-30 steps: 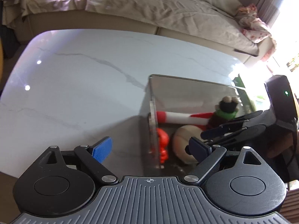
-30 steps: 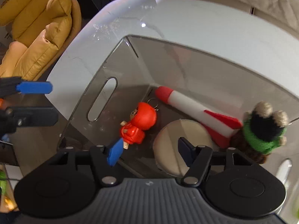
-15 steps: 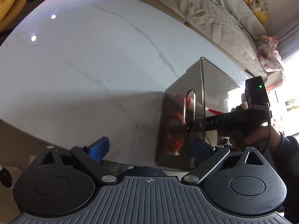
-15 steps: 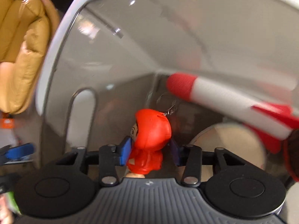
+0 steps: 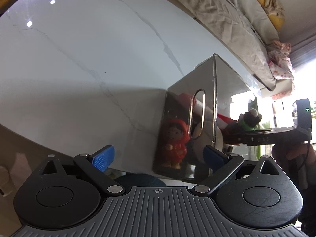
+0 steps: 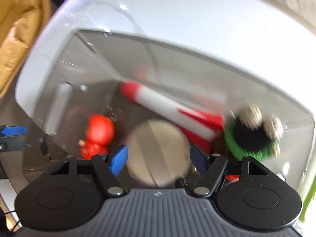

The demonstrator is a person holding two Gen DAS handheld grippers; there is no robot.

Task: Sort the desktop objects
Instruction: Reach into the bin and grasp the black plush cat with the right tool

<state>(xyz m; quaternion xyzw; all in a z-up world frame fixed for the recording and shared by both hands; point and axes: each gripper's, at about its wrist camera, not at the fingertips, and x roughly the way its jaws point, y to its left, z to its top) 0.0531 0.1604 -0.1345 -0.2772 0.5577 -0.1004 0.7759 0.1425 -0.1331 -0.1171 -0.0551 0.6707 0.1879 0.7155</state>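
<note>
A smoked clear box (image 5: pixel 223 83) stands on the white marble table (image 5: pixel 79 59). Inside it a red hooded figure (image 5: pixel 174 140) stands upright against the near wall, beside a round beige disc (image 6: pixel 158 152), a red and white rocket (image 6: pixel 167 106) and a green-scarfed plush (image 6: pixel 252 136). My left gripper (image 5: pixel 159 156) is open wide, low outside the box by its slotted wall. My right gripper (image 6: pixel 158 161) hovers over the box with its jaws opening. The disc lies below the gap and nothing is gripped. The red figure (image 6: pixel 98 136) sits left of its left finger.
A sofa under a rumpled beige cover (image 5: pixel 227 9) runs behind the table. A yellow leather armchair (image 6: pixel 19 29) stands off the table's left end. A hand (image 5: pixel 292 154) holds the right gripper body (image 5: pixel 276 136) above the box. The table edge is just below my left gripper.
The right gripper was closed around the red figure half a second ago; it has let go and drawn back. The left gripper sank and rolled beside the box.
</note>
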